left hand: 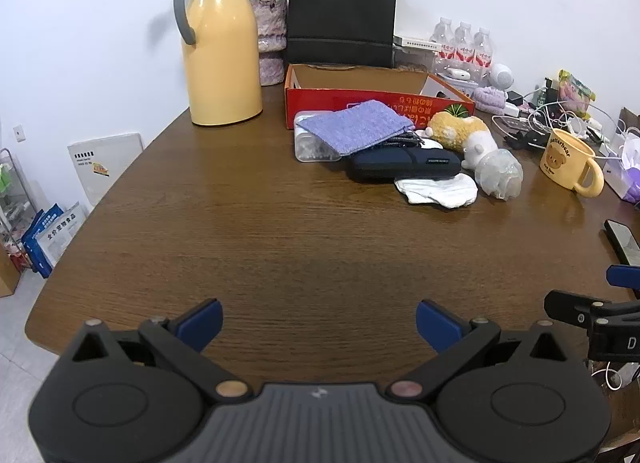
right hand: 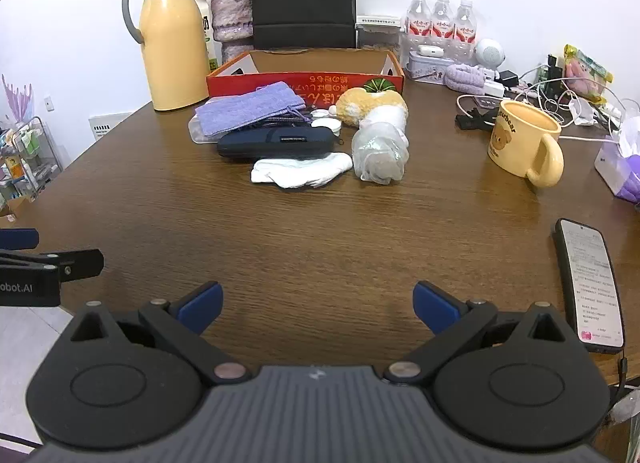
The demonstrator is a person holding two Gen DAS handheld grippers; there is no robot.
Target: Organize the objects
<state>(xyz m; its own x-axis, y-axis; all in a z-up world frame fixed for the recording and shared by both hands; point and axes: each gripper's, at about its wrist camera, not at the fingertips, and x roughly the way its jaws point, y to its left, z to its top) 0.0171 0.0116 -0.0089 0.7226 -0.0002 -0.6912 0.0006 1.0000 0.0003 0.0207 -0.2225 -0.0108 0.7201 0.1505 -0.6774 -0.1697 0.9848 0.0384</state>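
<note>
With both grippers [left hand: 319, 321] [right hand: 318, 305] spread wide and empty at lower frame, the glove [right hand: 302, 170] at centre is best pinched first for the box [right hand: 304, 81].

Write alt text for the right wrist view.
The open right gripper hovers empty over a brown wooden table. Ahead, a purple pouch, dark case, white cloth and plush toy cluster before a red box; a phone lies right.
</note>
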